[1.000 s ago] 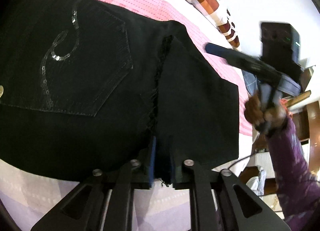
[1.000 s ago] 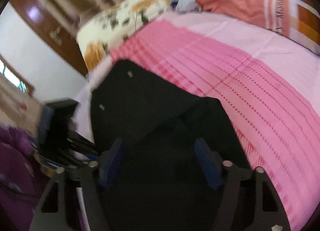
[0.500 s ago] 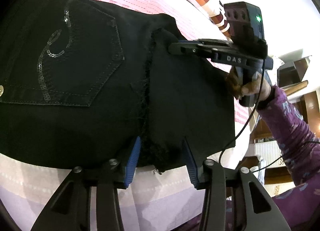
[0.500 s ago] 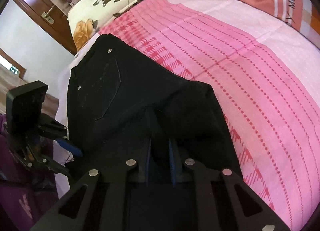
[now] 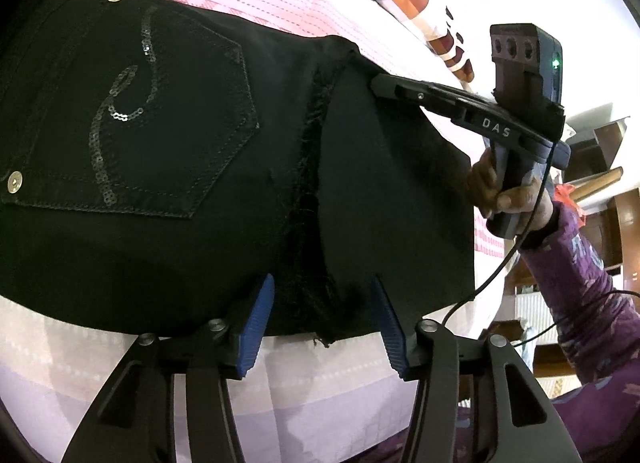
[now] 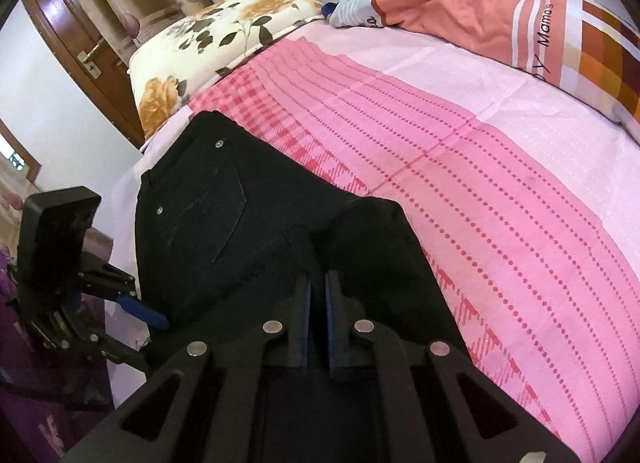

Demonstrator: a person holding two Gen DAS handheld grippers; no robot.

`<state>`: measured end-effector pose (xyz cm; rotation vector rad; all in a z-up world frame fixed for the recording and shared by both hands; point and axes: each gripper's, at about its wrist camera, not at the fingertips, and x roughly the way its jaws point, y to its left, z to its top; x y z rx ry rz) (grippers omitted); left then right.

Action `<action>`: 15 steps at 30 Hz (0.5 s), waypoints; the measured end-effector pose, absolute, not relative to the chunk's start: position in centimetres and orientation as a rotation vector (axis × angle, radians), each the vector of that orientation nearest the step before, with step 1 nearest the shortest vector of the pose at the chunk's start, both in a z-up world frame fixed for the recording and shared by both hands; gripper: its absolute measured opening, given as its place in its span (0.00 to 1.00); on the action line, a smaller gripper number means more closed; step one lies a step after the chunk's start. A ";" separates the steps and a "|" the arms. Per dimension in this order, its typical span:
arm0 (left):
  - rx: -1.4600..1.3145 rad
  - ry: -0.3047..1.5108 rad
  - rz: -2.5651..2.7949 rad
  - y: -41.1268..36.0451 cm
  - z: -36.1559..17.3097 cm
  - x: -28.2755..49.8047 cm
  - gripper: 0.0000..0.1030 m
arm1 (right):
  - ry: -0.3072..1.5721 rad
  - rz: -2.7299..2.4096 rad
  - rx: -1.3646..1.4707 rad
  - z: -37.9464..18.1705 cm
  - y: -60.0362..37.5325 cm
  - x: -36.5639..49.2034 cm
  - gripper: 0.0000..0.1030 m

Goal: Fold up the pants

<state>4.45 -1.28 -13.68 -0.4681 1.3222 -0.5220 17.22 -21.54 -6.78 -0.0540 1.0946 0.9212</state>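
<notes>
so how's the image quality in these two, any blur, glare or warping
Left wrist view: sharp, strong fisheye bulge on the black pants, bright washed-out wall top right, sequins glinting on the pocket. Right wrist view: also sharp, bed sheet lines bowed by the lens, pants nearly detailless black, dark corners.

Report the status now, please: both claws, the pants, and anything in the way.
Left claw open, just released, near hem between pads. Right claw shut on pants, far edge. Pants folded on bed. Nothing blocking.
</notes>
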 end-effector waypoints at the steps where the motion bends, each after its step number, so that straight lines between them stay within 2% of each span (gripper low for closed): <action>1: -0.474 1.321 -0.519 -1.2 -13.6 4.4 0.51 | 1.096 0.912 -0.066 -7.0 -21.4 17.2 0.05; 12: -0.588 1.344 -0.478 1.2 -13.4 3.9 0.54 | 1.088 0.887 -0.085 -7.9 -20.7 16.9 0.06; 15: -0.608 1.335 -0.454 2.0 -13.2 3.8 0.54 | 1.108 0.854 -0.055 -9.0 -20.7 17.4 0.14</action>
